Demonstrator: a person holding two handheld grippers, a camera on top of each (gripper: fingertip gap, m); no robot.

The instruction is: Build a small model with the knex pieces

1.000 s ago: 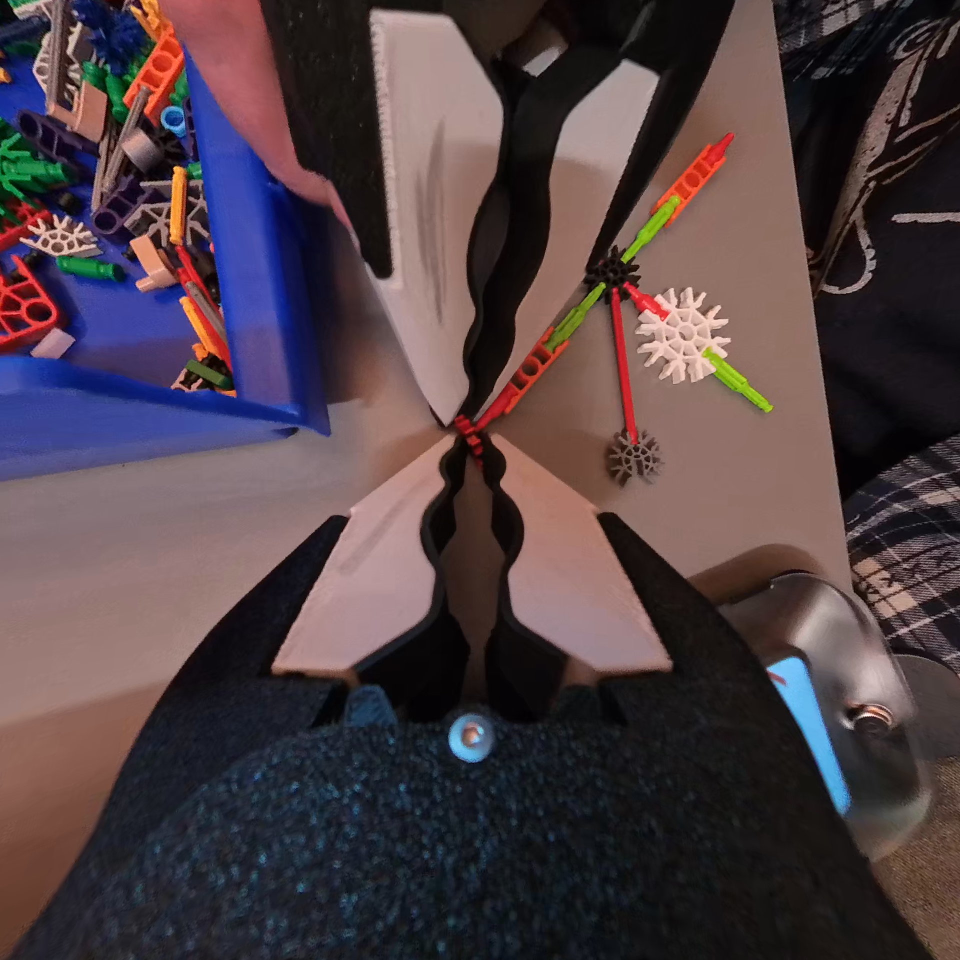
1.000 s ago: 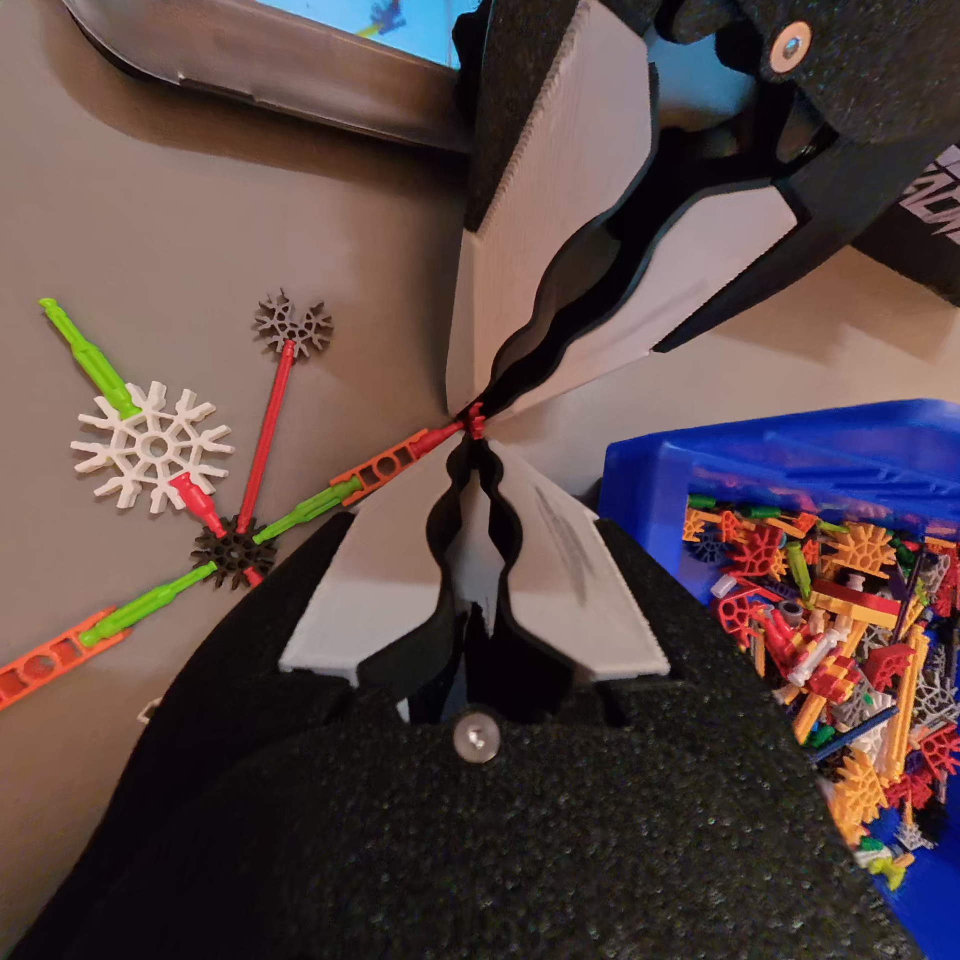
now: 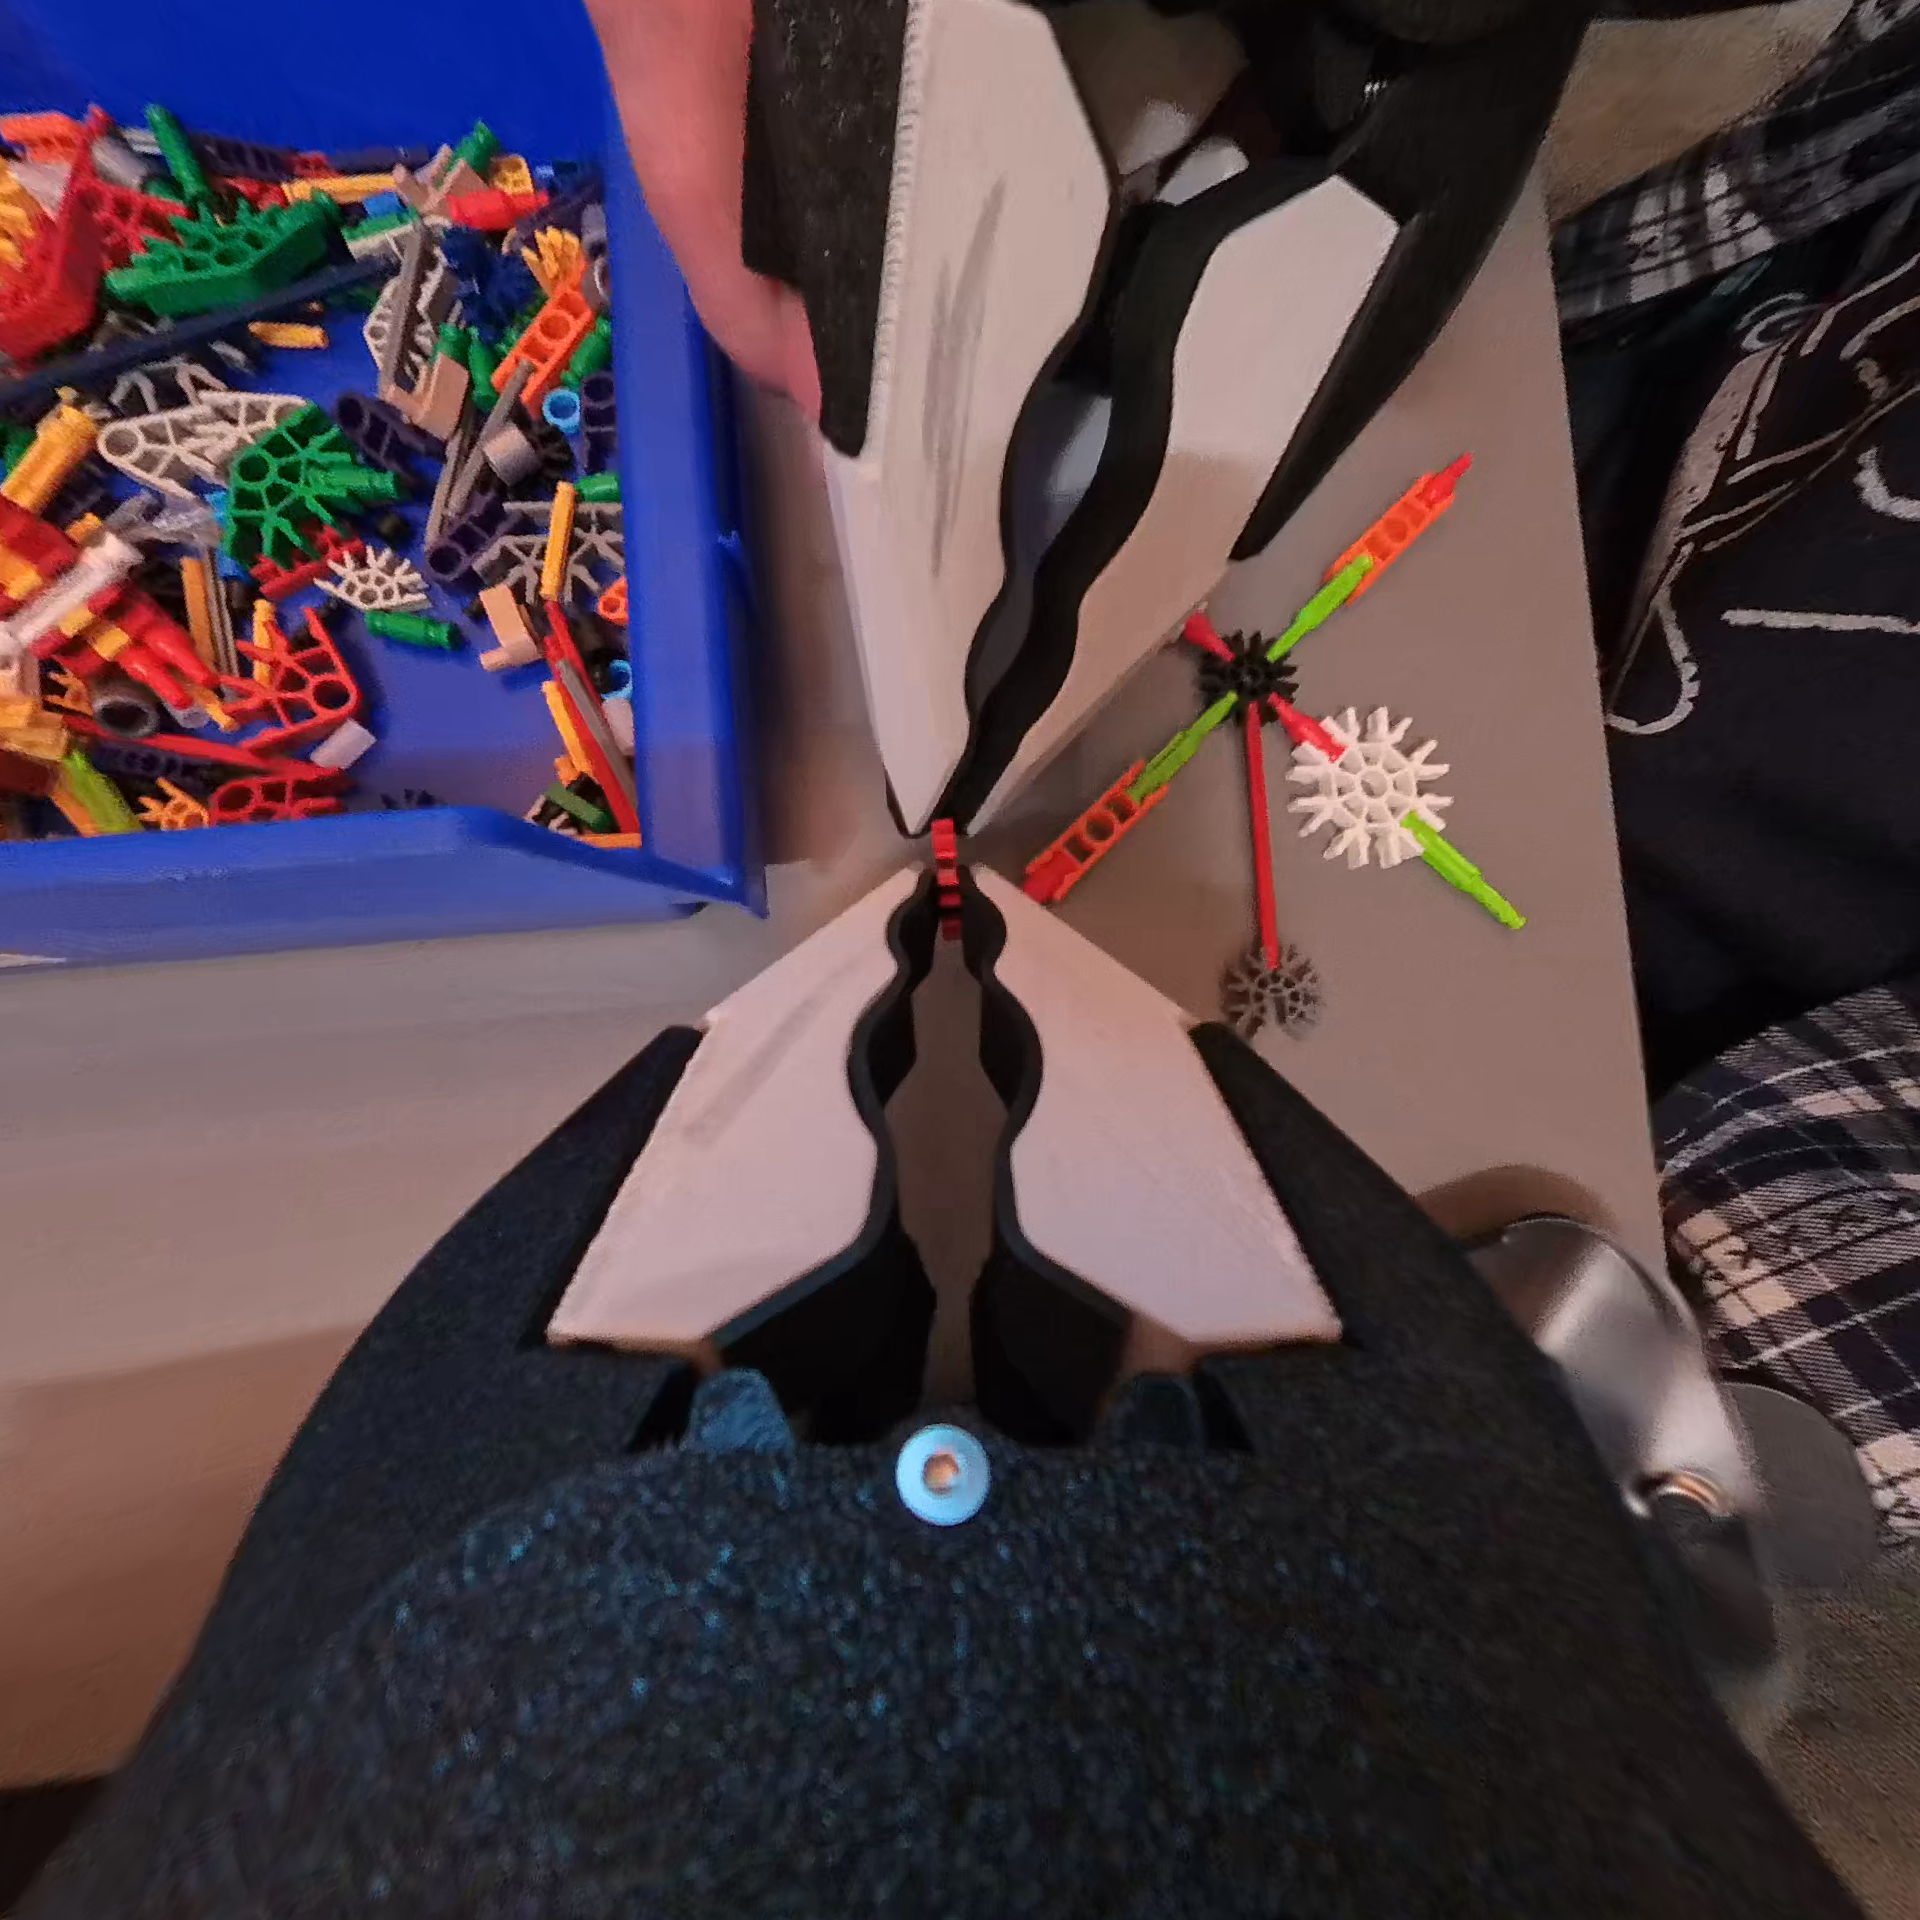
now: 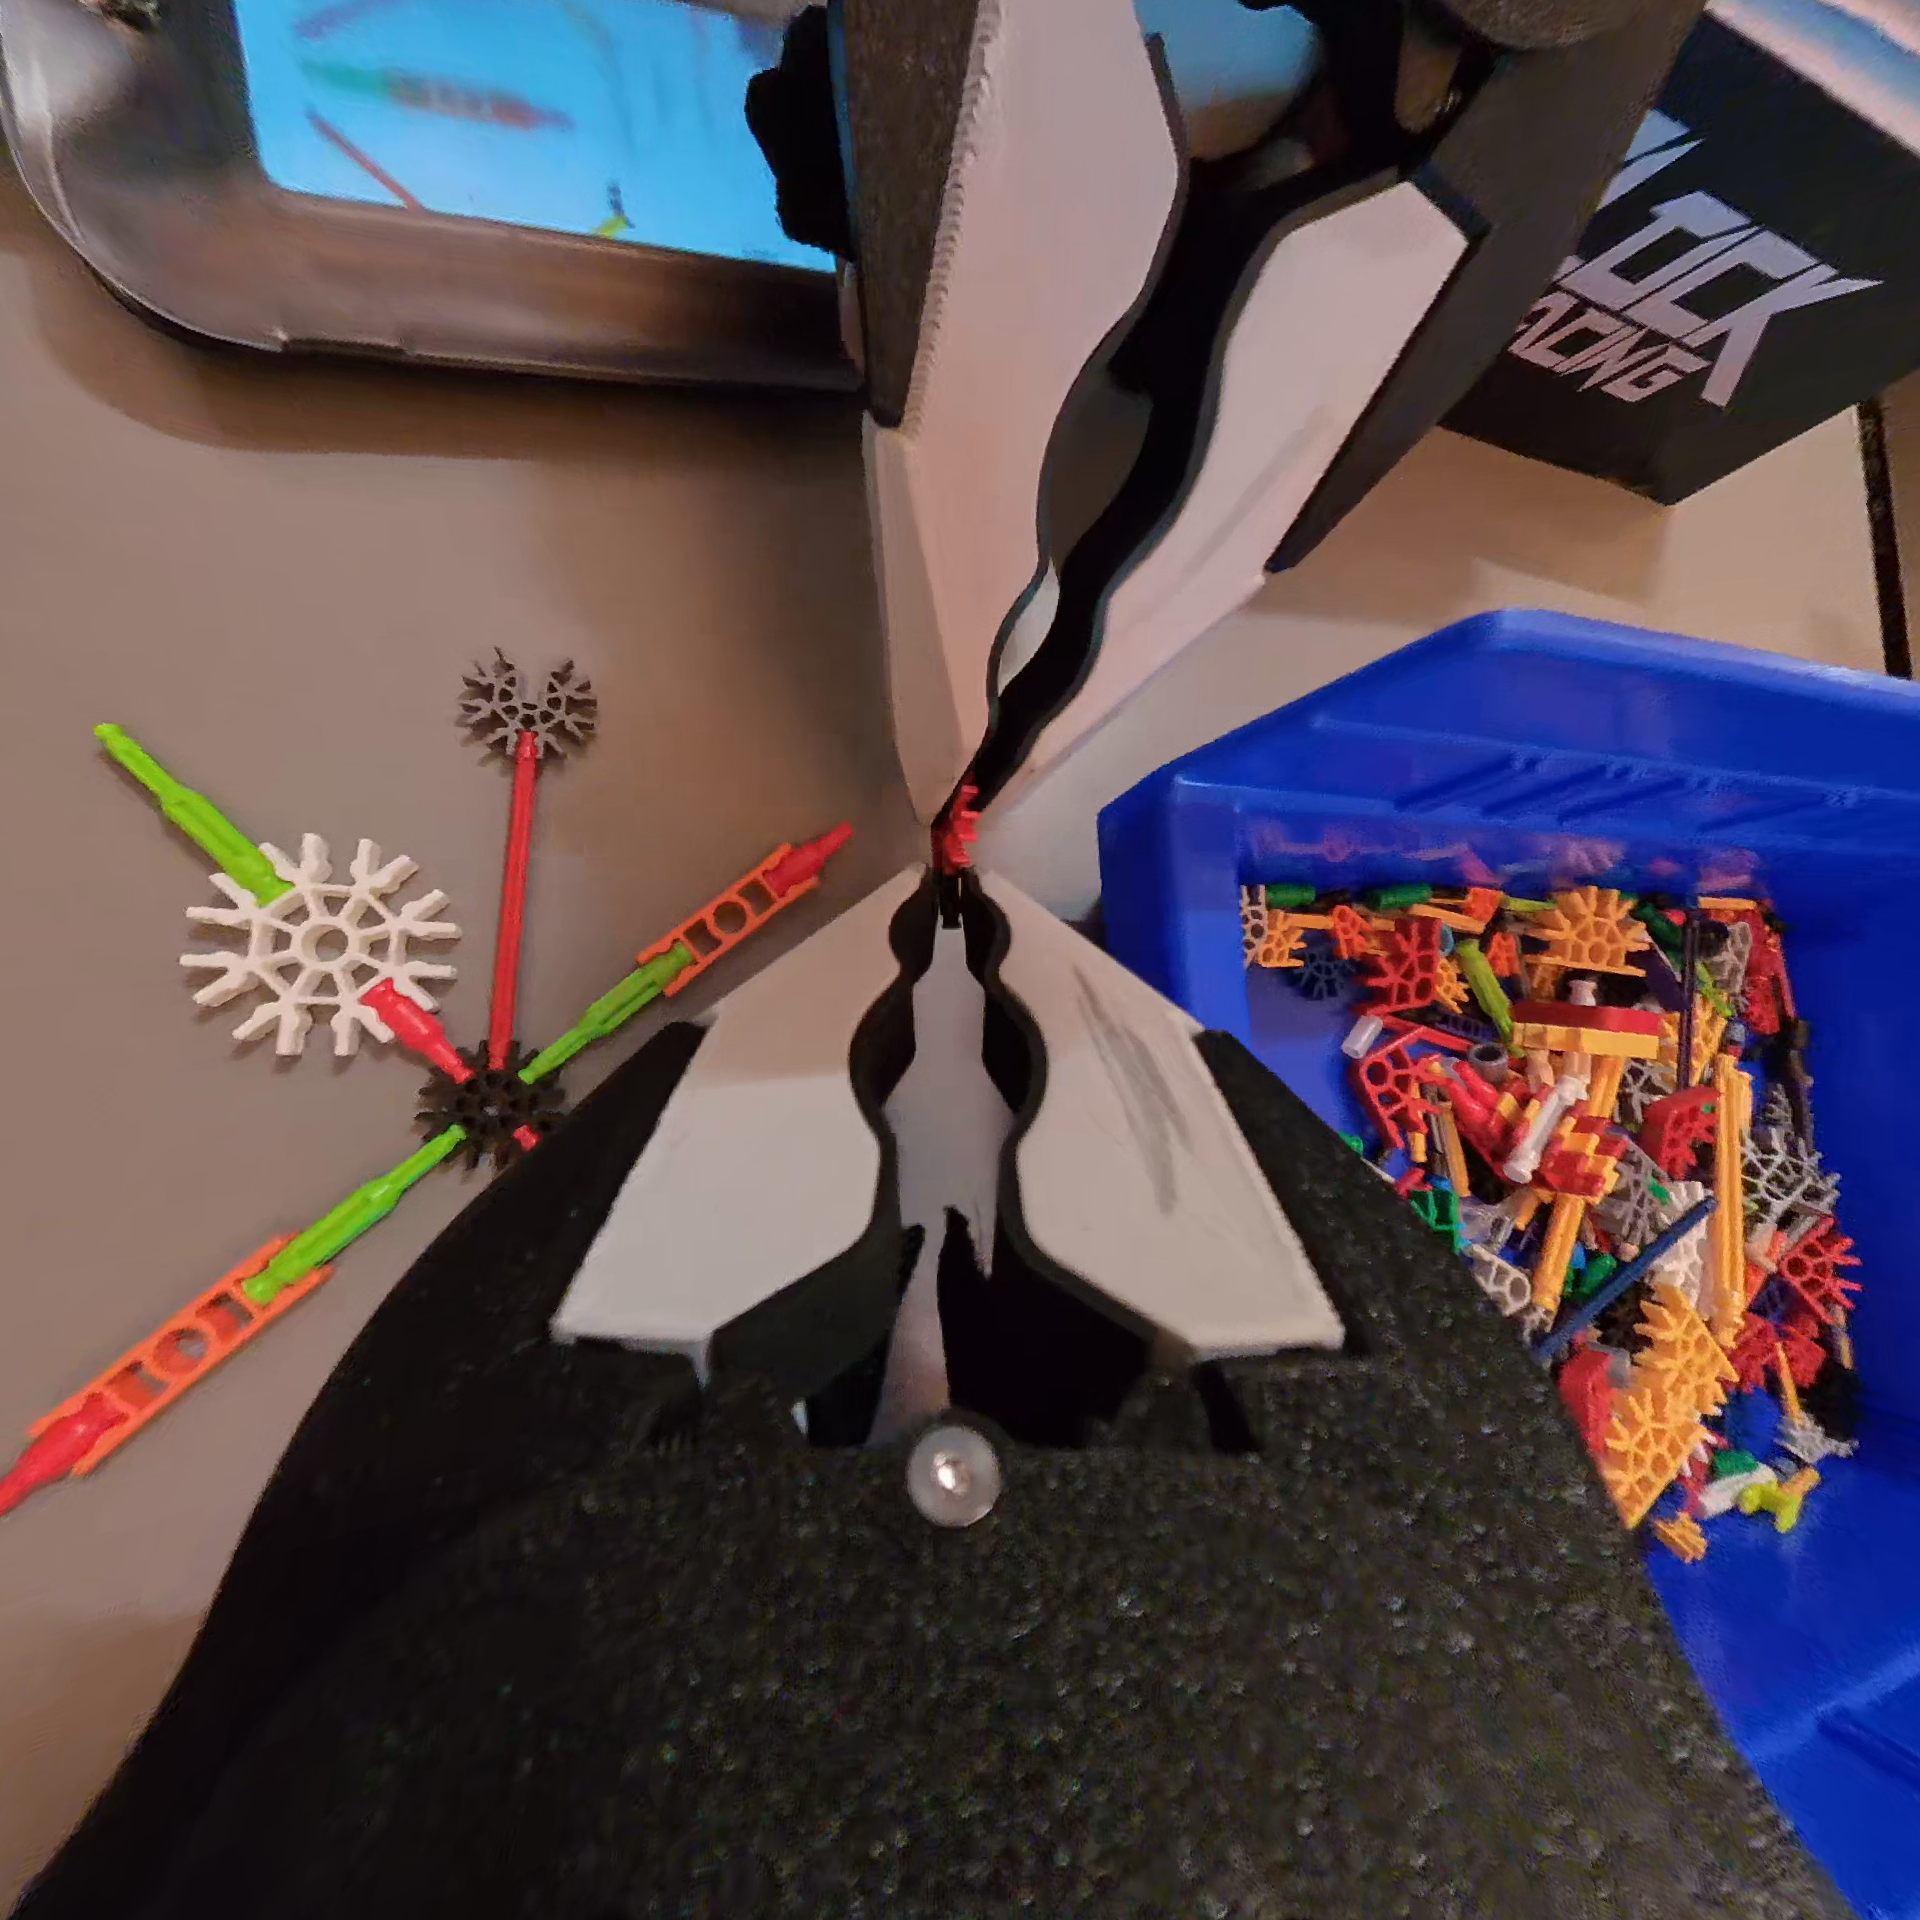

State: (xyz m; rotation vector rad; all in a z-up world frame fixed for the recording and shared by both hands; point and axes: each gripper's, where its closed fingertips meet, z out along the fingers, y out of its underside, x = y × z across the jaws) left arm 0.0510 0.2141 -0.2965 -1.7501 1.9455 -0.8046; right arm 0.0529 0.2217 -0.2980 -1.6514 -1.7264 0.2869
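Note:
My left gripper (image 3: 943, 891) is shut on a small red toothed connector piece (image 3: 943, 864). My right gripper (image 4: 950, 896) comes in from the opposite side, tip to tip, and pinches the other end of the same red piece (image 4: 958, 826). The piece is held above the grey table, just apart from the red tip of an orange connector (image 3: 1091, 831) (image 4: 743, 914). That connector belongs to a flat assembly around a black hub (image 3: 1247, 675) (image 4: 488, 1103), with green and red rods, a white snowflake connector (image 3: 1366, 787) (image 4: 322, 945) and a grey connector (image 3: 1270, 992) (image 4: 528, 704).
A blue bin (image 3: 364, 883) (image 4: 1558, 665) full of mixed coloured building pieces stands close beside the gripper tips. A device with a lit blue screen (image 4: 312, 312) lies at the table's far side. A black box (image 4: 1714, 343) and plaid cloth (image 3: 1818, 1195) lie past the table edges. Left and right tips are no more than a few centimetres apart. Both grippers' tips are roughly 9 centimetres from the black hub (image 3: 1247, 675). The right camera catches it too, in the right wrist view (image 4: 500, 1107).
The red piece touched the orange connector's red tip before; now it is apart from it. Both grippers have shifted with it toward the blue bin. The assembly lies where it was.

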